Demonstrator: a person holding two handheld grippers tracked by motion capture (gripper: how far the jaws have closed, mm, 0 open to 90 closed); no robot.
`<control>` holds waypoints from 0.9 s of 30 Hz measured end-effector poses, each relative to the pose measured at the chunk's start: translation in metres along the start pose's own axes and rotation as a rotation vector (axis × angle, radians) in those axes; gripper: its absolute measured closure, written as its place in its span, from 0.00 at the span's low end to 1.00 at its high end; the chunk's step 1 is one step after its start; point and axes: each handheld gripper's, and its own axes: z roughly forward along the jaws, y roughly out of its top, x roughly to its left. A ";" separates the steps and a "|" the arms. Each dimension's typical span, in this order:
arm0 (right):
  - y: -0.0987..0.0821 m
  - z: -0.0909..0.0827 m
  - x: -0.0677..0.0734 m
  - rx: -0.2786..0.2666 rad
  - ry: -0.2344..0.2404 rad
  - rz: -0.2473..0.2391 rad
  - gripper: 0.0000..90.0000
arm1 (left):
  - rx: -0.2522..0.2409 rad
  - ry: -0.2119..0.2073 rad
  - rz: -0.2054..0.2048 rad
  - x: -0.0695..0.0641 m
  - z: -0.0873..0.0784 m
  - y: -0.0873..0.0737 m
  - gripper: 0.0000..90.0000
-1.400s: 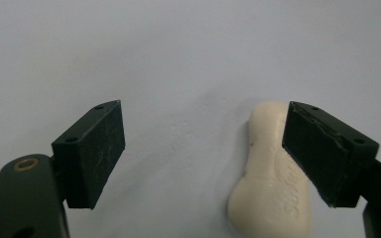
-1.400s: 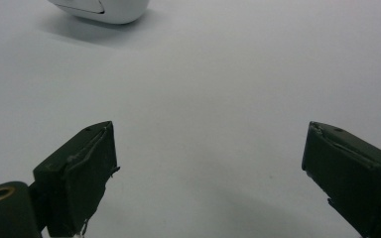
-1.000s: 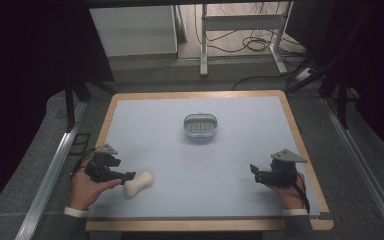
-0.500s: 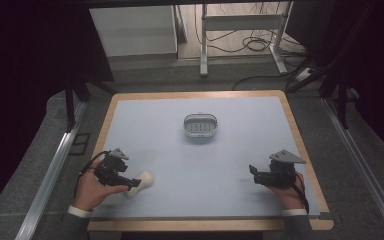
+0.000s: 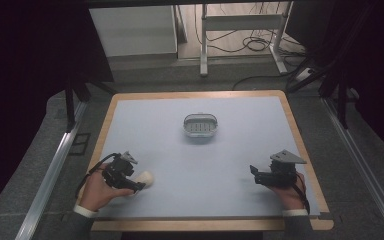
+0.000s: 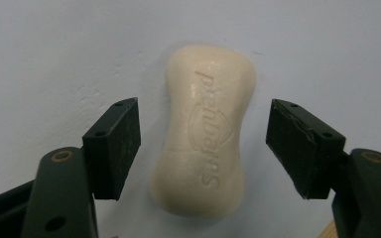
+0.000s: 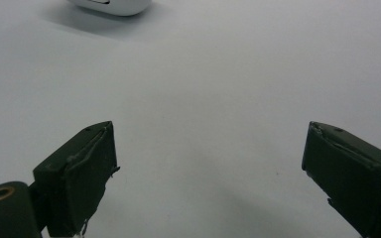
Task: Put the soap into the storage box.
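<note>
One pale blue bench (image 5: 180, 210) with a wooden rim carries everything. Two grippers sit by its near edge: the left gripper (image 5: 139, 184) at the near left corner, its jaws spread wide on either side of the soap without touching it, and the right gripper (image 5: 253, 173) at the near right corner, jaws wide over bare surface. One white slotted soap dish (image 5: 200, 125) stands mid-bench toward the far edge. One cream soap bar (image 6: 206, 129), embossed with lettering, lies flat near the left corner.
</note>
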 end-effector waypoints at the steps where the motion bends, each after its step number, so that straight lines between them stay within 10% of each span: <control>1: 0.000 0.000 0.000 0.002 0.000 -0.001 0.07 | 0.016 0.004 0.009 -0.002 0.002 0.001 0.35; 27: -0.002 0.002 0.000 0.017 -0.016 -0.004 0.07 | 0.080 0.029 0.027 -0.005 0.017 0.002 0.54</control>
